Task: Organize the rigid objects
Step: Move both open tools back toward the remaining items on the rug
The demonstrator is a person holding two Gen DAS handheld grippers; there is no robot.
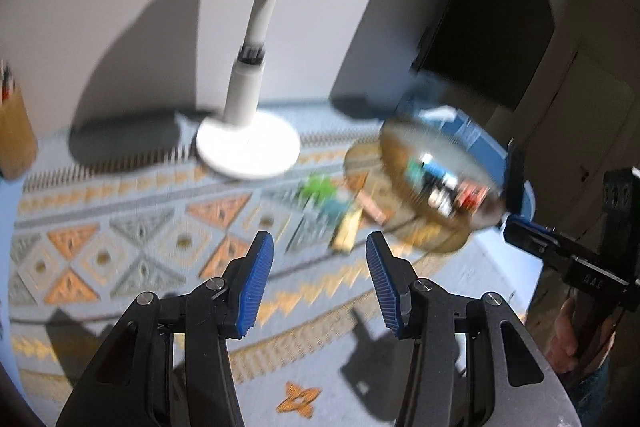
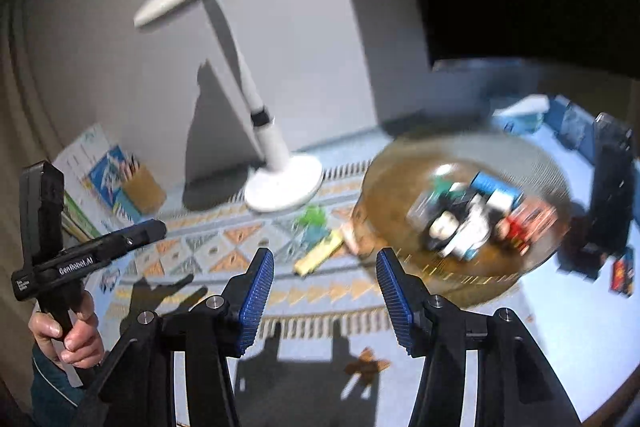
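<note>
Both views blurred, so small detail is unreliable. Left tongs (image 1: 320, 279) gape wide with nothing between the blue pads; right tongs (image 2: 325, 297) likewise spread and empty. Both hover above the worktop (image 2: 520, 339), which carries a patterned blue cloth (image 1: 120, 239).

Task things: a round amber glass bowl (image 2: 400, 187) sits at about 2 o'clock from the right tongs, holding a heap of small rigid pieces (image 2: 472, 219), white, blue, red and black; what each one is cannot be told. Reads as the collecting spot, since most pieces are already in it. Loose items outside it: a green piece (image 2: 314, 217), a yellowish flat bar (image 2: 320, 257) and a pinkish block (image 2: 352, 237), lying close together just beside the bowl's rim at its 9 o'clock, at about 12 o'clock from the right tongs. Probably these are what is left to sort.

Same cluster in the left view: bowl (image 1: 400, 155) at 2 o'clock, yellowish bar (image 1: 346, 233) near 12 o'clock between the fingertips' line of sight.

Other stuff: white desk lamp (image 2: 280, 183) at 11 o'clock with its base just beside the green piece; pencil cup (image 2: 144, 187) and books (image 2: 100, 163) far at 10 o'clock; blue tray (image 2: 568, 119) behind the bowl with a white-and-blue box in it; dark upright device (image 2: 612, 187) at 3 o'clock.

Judgement: an approach step, nothing gripped yet. Jaws held apart presumably to take a loose piece; the flat bar lies low on the cloth, so grip could slip or snag fabric.
</note>
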